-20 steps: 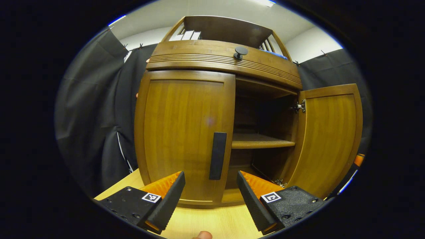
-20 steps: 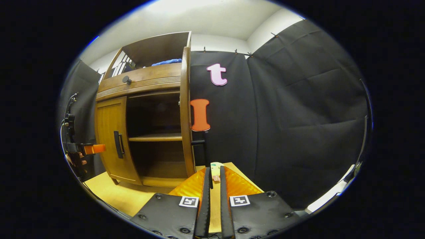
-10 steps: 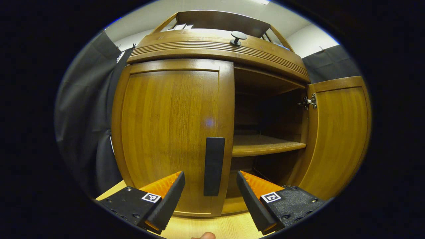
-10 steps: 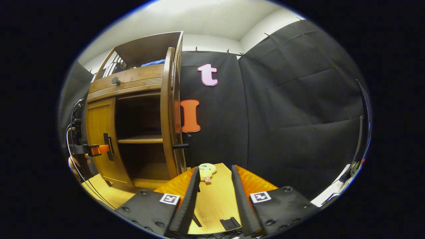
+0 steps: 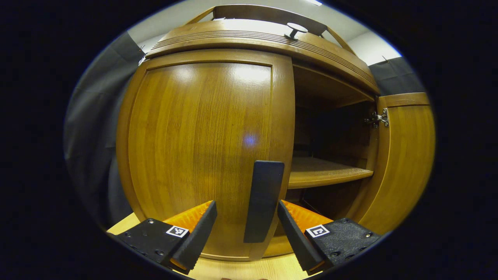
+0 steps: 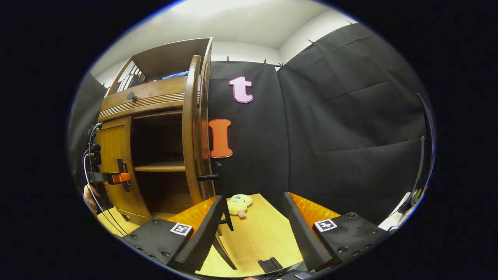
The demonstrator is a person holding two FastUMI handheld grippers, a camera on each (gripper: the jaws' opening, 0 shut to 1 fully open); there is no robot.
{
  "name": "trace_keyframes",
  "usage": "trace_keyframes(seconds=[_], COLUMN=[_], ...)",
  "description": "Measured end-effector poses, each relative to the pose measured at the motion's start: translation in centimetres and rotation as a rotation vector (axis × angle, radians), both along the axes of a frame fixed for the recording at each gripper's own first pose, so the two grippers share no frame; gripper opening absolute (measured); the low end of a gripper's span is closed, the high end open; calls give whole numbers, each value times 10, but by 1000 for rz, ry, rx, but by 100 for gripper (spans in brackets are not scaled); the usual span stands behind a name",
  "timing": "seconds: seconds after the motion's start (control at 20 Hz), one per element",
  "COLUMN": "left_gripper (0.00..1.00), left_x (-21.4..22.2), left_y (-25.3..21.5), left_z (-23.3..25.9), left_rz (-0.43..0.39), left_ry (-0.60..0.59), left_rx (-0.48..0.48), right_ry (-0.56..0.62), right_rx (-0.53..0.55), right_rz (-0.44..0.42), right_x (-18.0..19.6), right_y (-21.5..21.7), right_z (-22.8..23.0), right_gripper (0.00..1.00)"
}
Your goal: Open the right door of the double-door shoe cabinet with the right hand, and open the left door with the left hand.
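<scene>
Wooden left door (image 5: 202,147) shut, handle (image 5: 263,200) btwn left gripper (image 5: 247,229) fingers

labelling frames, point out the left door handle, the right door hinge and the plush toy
left door handle (image 5: 263,200), left gripper view, middle of the bar
right door hinge (image 5: 376,118), left gripper view, metal plate
plush toy (image 6: 238,203), right gripper view, its head

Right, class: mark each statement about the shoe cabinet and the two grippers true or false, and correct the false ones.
1. The right door stands open. True.
2. The left door is open. False: it is shut.
3. The left gripper is clamped on the left door's handle. False: its fingers are spread either side of it.
4. The right gripper is open. True.
5. A small plush toy lies on the table. True.
</scene>
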State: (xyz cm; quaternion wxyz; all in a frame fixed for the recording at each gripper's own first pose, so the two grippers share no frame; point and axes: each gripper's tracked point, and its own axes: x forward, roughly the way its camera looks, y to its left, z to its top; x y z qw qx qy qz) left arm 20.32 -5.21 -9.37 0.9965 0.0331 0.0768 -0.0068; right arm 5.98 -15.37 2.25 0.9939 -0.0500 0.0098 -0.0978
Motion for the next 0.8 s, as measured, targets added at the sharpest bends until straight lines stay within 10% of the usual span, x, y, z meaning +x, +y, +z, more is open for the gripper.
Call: trace_keyframes(seconds=[0.8], left_gripper=[30], left_x=[0], left_y=[-18], left_z=[-2], left_rz=[-106], left_ry=[-3], left_rx=[117], right_ry=[-6], right_rx=[0], right_rz=[-15], right_x=[-3], right_y=[6], right_z=[3], right_gripper=[100])
